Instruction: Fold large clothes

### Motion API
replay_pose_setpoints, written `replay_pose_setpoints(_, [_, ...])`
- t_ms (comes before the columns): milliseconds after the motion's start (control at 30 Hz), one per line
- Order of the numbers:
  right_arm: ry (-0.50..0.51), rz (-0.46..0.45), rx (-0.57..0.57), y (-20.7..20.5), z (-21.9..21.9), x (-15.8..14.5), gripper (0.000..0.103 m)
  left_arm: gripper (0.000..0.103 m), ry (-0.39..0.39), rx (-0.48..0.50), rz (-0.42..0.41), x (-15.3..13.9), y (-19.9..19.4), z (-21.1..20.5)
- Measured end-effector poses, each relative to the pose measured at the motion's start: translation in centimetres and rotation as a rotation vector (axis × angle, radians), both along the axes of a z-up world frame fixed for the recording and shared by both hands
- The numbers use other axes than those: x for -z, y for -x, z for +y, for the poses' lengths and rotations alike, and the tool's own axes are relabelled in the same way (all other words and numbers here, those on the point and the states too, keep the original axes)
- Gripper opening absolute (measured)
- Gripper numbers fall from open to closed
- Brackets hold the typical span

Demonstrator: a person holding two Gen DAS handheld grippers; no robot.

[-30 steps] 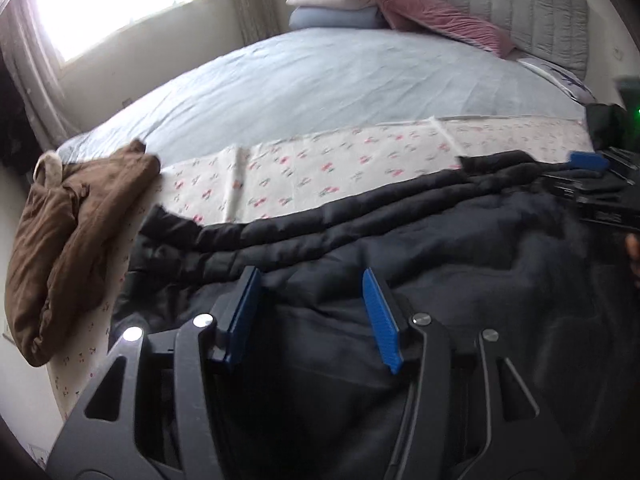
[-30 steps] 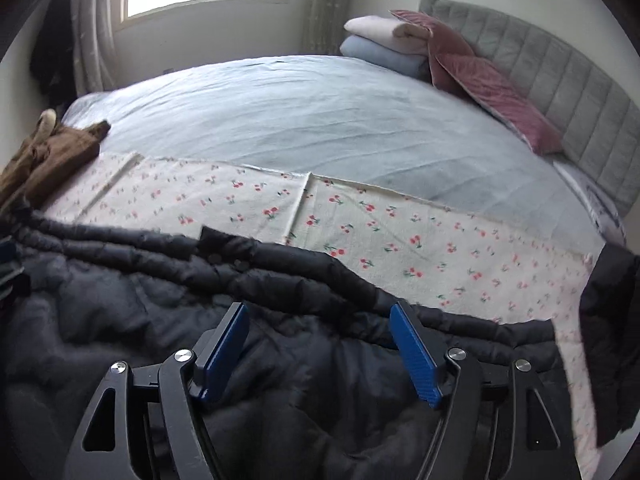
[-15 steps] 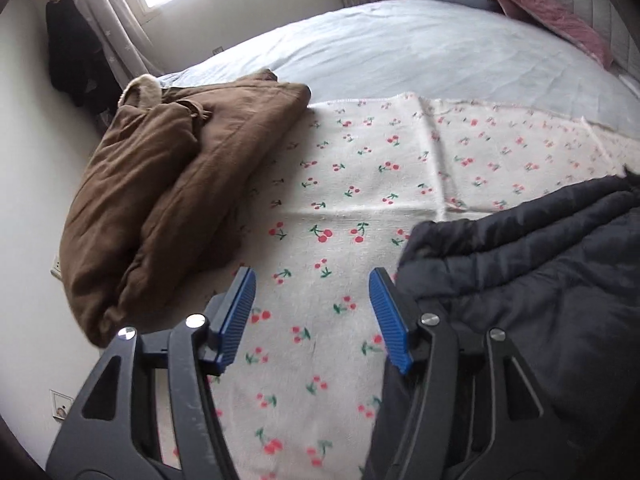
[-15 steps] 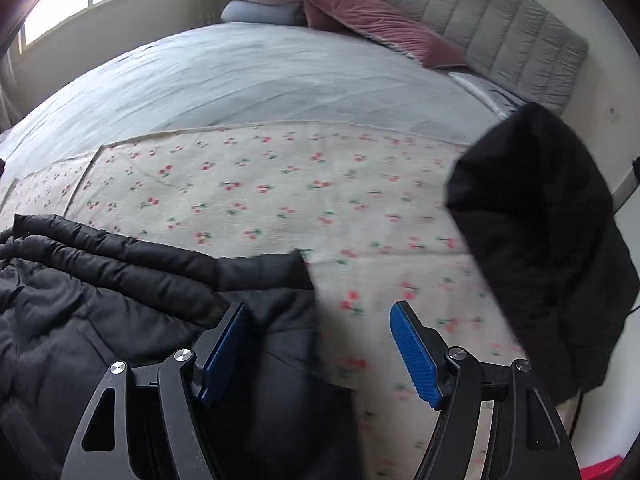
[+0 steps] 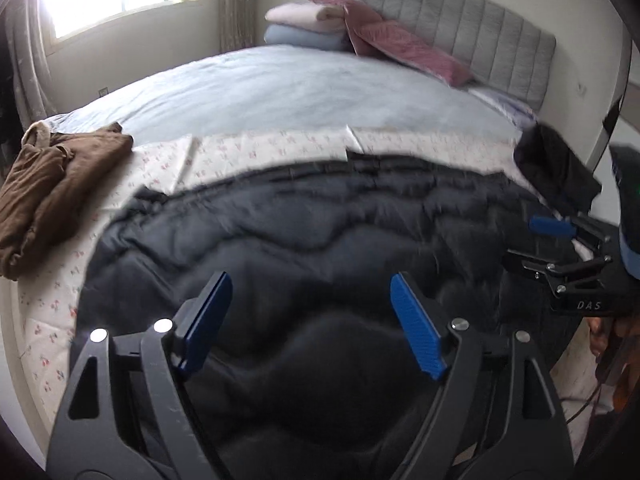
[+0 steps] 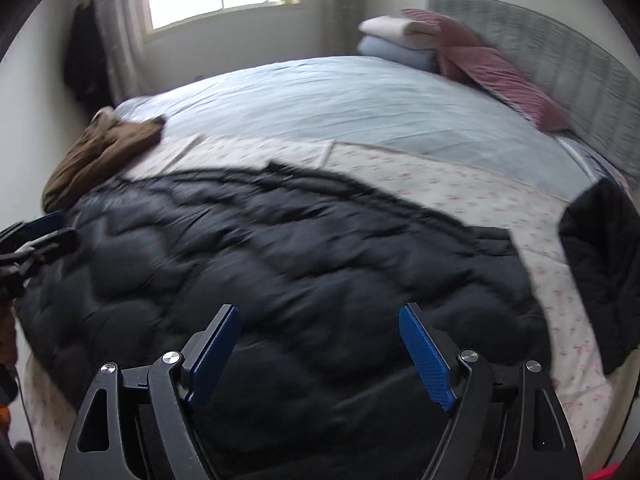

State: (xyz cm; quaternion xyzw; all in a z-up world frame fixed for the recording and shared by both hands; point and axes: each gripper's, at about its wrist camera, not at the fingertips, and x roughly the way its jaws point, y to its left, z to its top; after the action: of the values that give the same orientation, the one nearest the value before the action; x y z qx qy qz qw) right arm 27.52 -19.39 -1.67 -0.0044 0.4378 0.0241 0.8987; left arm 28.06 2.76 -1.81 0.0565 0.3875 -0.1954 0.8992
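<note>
Item: black quilted coat [image 5: 320,240], spread on the floral sheet [image 5: 264,148] at the bed's near edge, apparently mid-fold; left gripper [image 5: 310,320] and right gripper [image 6: 320,352], jaws opening, empty above it; next needs a fresh edge grasp.

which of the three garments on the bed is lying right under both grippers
The black quilted jacket, spread flat across the cherry-print sheet. The brown garment is bundled at the left edge; the other black garment hangs off the right edge.

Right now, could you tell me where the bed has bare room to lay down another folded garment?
The blue sheet is bare from the floral cloth back to the pillows. The near edge is crowded: the black jacket spreads across it, a brown garment lies at one end and a dark one at the other.
</note>
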Motion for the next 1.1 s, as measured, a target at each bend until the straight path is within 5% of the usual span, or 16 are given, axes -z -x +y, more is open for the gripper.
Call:
replay_pose_setpoints(167, [0.000, 0.032, 0.027, 0.9, 0.6, 2.4, 0.084, 0.083, -0.026, -0.044, -0.003, 2.7, 1.8, 0.9])
replay_pose_setpoints(767, [0.022, 0.111, 0.191, 8.0, -8.6, 3.2, 0.085, 0.083, -0.109, -0.228, 0.055, 3.1, 4.3, 12.7])
replay_pose_setpoints(1100, [0.038, 0.175, 0.328, 11.4, -13.2, 3.2, 0.085, 0.083, -0.083, -0.308, 0.098, 1.5, 6.1, 14.3])
